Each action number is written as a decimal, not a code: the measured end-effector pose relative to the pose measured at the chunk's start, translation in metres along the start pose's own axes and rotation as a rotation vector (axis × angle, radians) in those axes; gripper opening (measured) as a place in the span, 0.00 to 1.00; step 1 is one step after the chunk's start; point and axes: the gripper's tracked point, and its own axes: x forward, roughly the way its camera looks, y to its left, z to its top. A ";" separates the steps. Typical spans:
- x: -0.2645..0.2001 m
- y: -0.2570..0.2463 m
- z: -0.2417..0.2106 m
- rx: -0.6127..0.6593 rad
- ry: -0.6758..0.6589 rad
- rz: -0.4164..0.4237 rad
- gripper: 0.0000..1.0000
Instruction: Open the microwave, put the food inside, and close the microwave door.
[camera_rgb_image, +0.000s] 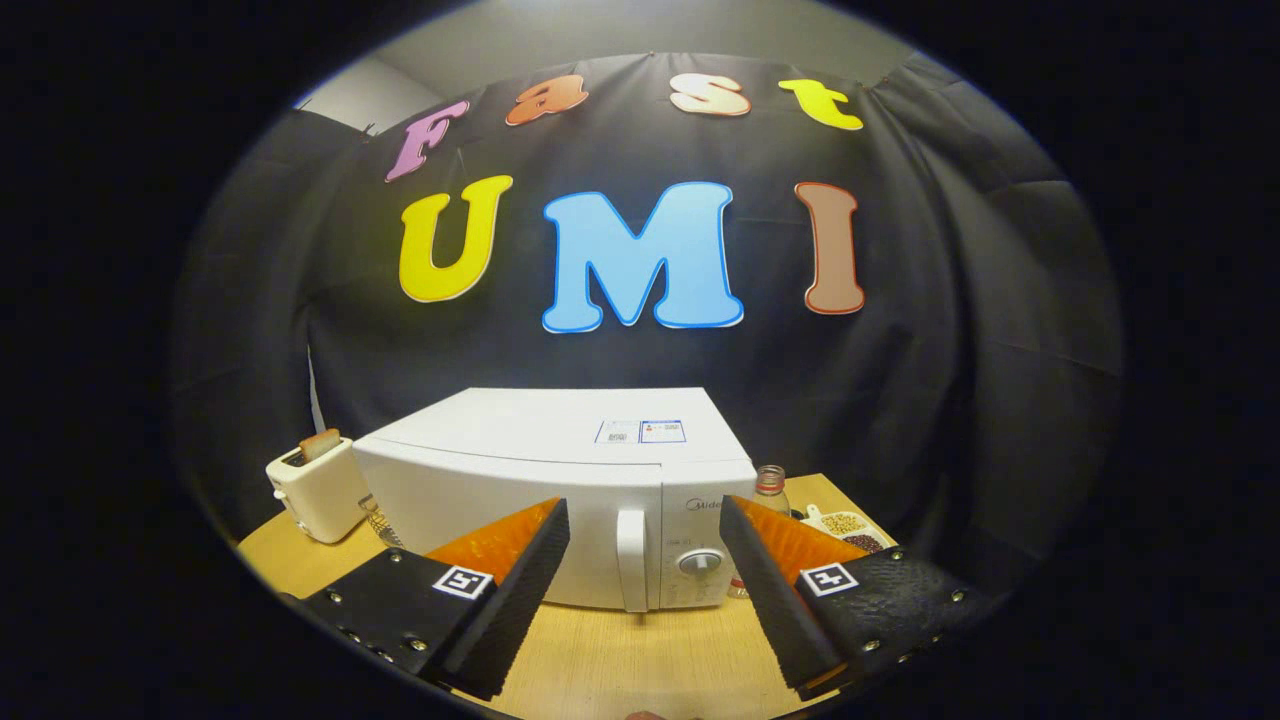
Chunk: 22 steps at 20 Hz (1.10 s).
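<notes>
- Tongs (645, 590): two black ribbed fingers with orange backing, each carrying a small square black-and-white marker; spread wide, nothing between the pads, touching nothing.
- Counter (620, 660): pale wood-grain top, bare in the gap between the tongs and running on ahead to the appliances.
- Microwave (560, 490): white, standing on the counter just ahead of the tongs and squarely between them; door shut.
- Door handle (631, 560): white vertical bar, seen in the gap between the fingers, nearer the right one.
- Control dial (699, 562): round knob on the panel right of the handle, just inside the right finger's tip.
- Sticker (641, 431): small blue-and-white label on the microwave's top, toward its back edge.
- Toaster (318, 487): cream, beyond the left finger, beside the microwave's left flank, with a brownish slice standing in its slot.
- Bottle (769, 487): small and clear with a reddish neck band, beyond the right finger, close against the microwave's right side.
- Food tray (848, 528): white divided dish holding pale and dark beans or grains, beyond the right finger, right of the bottle, outside the microwave.
- Booth wall (950, 330): black cloth behind everything.
</notes>
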 end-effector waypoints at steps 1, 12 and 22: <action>0.008 0.001 -0.006 0.000 0.017 0.009 0.96; 0.075 -0.007 -0.070 -0.076 0.183 -0.014 0.91; 0.079 0.004 -0.088 0.004 0.263 0.014 0.40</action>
